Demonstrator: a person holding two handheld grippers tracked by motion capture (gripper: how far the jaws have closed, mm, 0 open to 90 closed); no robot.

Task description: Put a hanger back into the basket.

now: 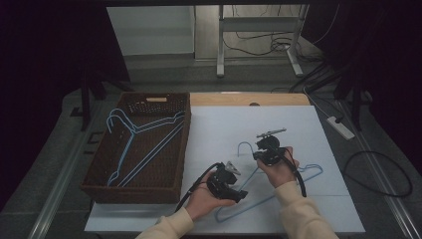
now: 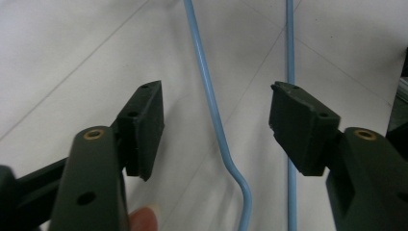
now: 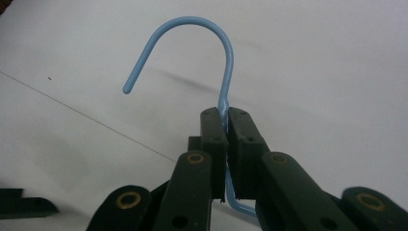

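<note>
1. My right gripper [image 3: 226,120] was pressed tight on the neck of the blue hanger [image 3: 219,53], just under its hook.
2. My left gripper [image 2: 216,125] was spread wide, with nothing pinched.
3. One thin bar of the hanger ran between its jaws, and neither pad touched it.
4. The hanger [image 1: 308,172] lay on the white table [image 1: 224,129], close to me.
5. A basket [image 1: 102,186] sat to the left, with more hangers [image 1: 130,139] in it.

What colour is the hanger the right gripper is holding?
Light blue. The hanger shows best in the right gripper view, its neck clamped by the right gripper.
</note>
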